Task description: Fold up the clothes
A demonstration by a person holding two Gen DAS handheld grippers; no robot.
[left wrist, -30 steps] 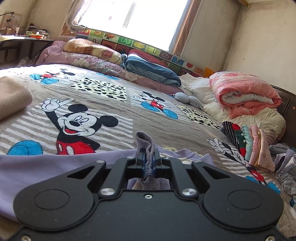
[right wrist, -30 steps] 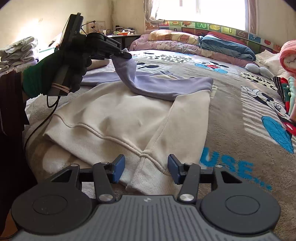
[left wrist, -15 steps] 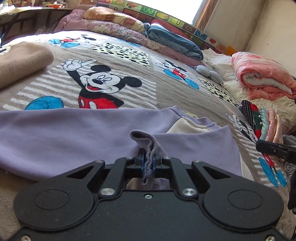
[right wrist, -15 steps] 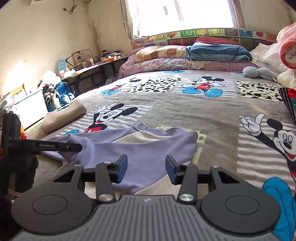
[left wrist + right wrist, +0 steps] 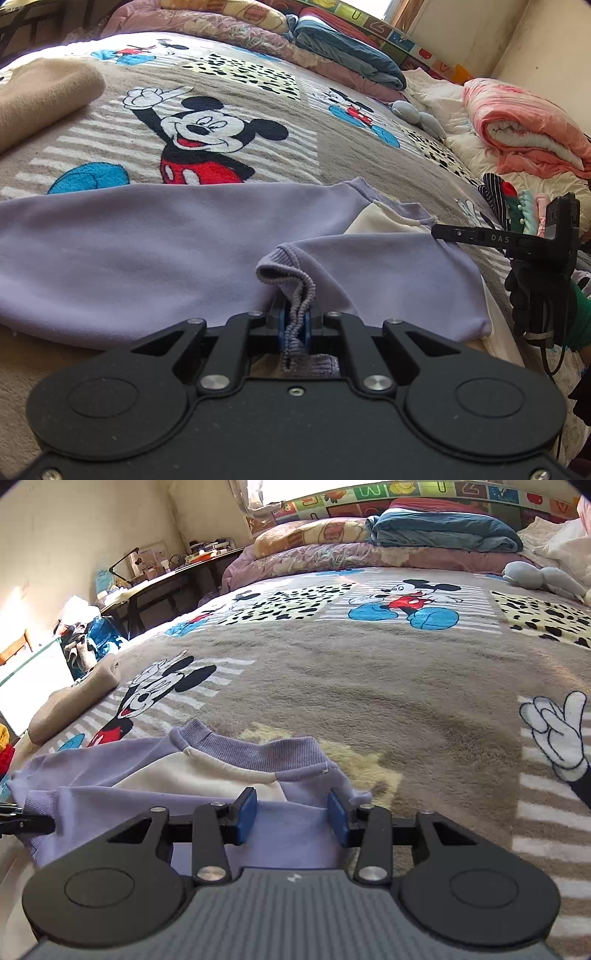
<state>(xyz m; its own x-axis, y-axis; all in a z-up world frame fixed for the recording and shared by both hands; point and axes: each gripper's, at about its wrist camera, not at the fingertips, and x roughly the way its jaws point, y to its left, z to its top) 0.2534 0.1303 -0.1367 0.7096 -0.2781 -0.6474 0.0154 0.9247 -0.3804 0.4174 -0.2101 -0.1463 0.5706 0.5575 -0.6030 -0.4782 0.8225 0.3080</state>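
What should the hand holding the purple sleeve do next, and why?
Probably let go. The left gripper is shut on the ribbed cuff, and the purple sleeve already lies folded across the sweatshirt on the bed. The right gripper is open over the shoulder, so it seems ready for the next fold.

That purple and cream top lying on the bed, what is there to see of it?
The sweatshirt is soft knit, cream in the body with lilac sleeves and a ribbed lilac collar. It lies flat on the Mickey Mouse blanket, collar toward the pillows, with a lilac sleeve folded across its chest. The left gripper is shut on that sleeve's ribbed cuff. The right gripper, jaws open, hovers at the shoulder; whether it touches the cloth is unclear.
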